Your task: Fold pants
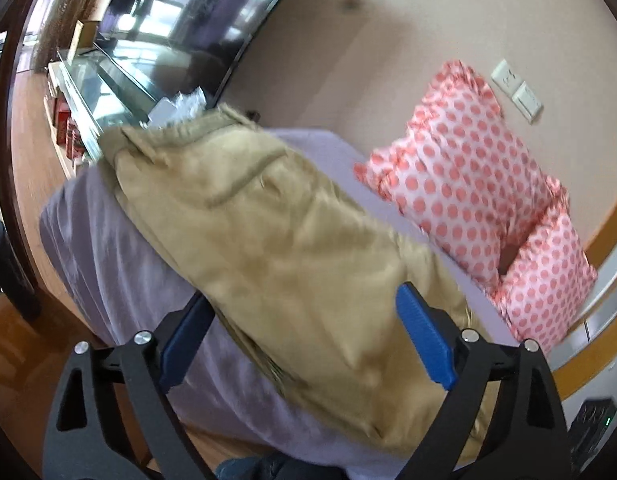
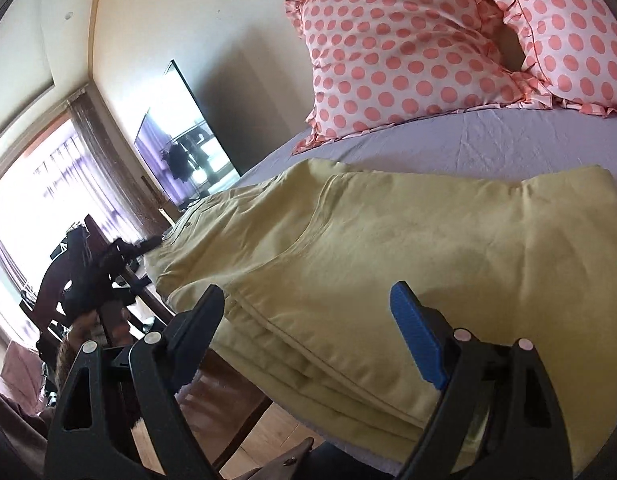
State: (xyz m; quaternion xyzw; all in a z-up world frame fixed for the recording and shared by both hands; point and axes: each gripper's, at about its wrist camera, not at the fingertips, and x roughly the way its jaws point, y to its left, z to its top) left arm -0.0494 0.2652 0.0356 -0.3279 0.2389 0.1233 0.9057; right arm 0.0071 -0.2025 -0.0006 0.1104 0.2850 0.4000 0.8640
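Tan yellow pants (image 1: 276, 240) lie folded in layers on a lilac bed sheet (image 1: 108, 264). In the left wrist view my left gripper (image 1: 304, 312) is open, its blue-padded fingers (image 1: 424, 340) on either side of the near end of the pants, holding nothing. In the right wrist view the pants (image 2: 408, 248) lie flat with stacked folded edges near the bed's front edge. My right gripper (image 2: 308, 304) is open above that near edge, empty. The left gripper (image 2: 104, 272) shows at the far left, beyond the waistband end.
Two white pillows with pink dots (image 2: 408, 52) lean on the wall at the head of the bed. A TV (image 2: 184, 136) hangs on the wall. A glass-topped cabinet (image 1: 92, 92) and wood floor (image 1: 32, 168) lie beyond the bed. A dark chair (image 2: 60, 292) stands nearby.
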